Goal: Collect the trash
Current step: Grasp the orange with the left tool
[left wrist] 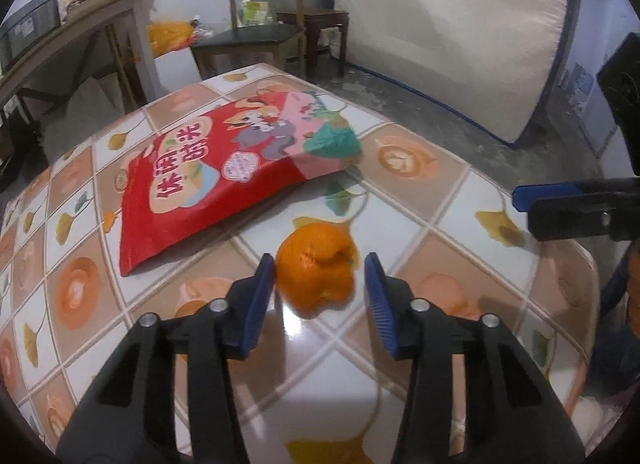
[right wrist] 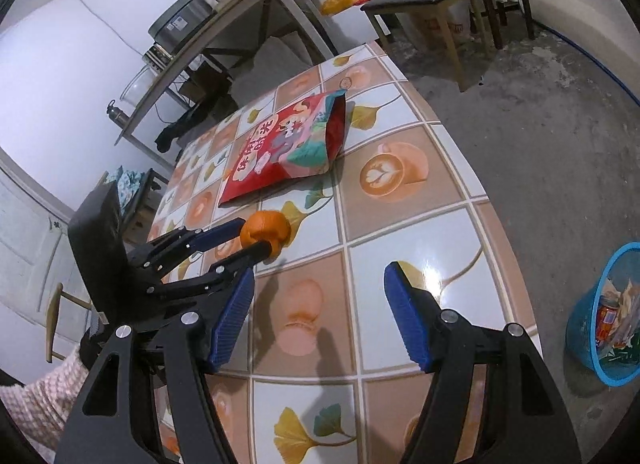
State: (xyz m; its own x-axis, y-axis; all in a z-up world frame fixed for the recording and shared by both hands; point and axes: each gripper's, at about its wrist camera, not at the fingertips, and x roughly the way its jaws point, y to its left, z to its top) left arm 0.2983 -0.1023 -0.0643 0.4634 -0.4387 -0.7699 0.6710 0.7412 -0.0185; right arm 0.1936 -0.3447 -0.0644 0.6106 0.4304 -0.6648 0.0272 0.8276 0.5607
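Orange peel (left wrist: 316,276) lies on the tiled worktop (left wrist: 440,248) between my left claw's (left wrist: 320,296) pads, one touching, the other just clear; right view: my right claw (right wrist: 320,316) gapes empty above the worktop; bin (right wrist: 608,312) sits on the floor.

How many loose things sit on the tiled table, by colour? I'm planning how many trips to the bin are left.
Orange: 1, the orange peel, between the left gripper's pads
Red: 1, the snack bag, lying flat
Total: 2
The blue basket on the floor already holds scraps.
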